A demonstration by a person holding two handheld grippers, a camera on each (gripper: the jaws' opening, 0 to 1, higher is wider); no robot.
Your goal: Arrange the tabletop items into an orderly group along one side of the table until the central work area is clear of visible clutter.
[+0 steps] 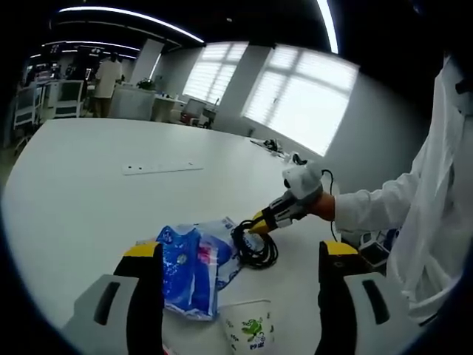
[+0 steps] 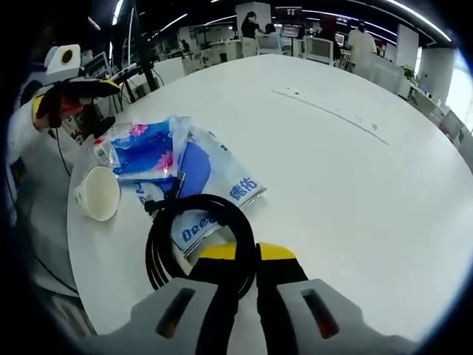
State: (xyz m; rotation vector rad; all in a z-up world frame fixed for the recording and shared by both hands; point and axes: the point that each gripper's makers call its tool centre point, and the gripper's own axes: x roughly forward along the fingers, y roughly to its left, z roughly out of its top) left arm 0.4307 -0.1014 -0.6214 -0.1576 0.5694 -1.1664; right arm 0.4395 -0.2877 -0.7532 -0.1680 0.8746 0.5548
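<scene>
Cable coil [image 2: 194,240], black, 1 piece: pinched at its rim by right gripper [image 2: 256,259], beside blue packets [image 2: 159,159] near the table [image 2: 355,185] edge.
Jaws closed on the loop, likely to drag it into the group; left gripper [image 1: 236,255] spread wide, empty, over 1 paper cup [image 1: 247,325].

glossy plastic bags [image 2: 185,177]; smooth matt white table [image 2: 355,185].

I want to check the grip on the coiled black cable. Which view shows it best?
The right gripper view: the coiled black cable lies large and close, its loop pinched by the right tool. The left gripper view shows it small, beside the blue packets.
</scene>
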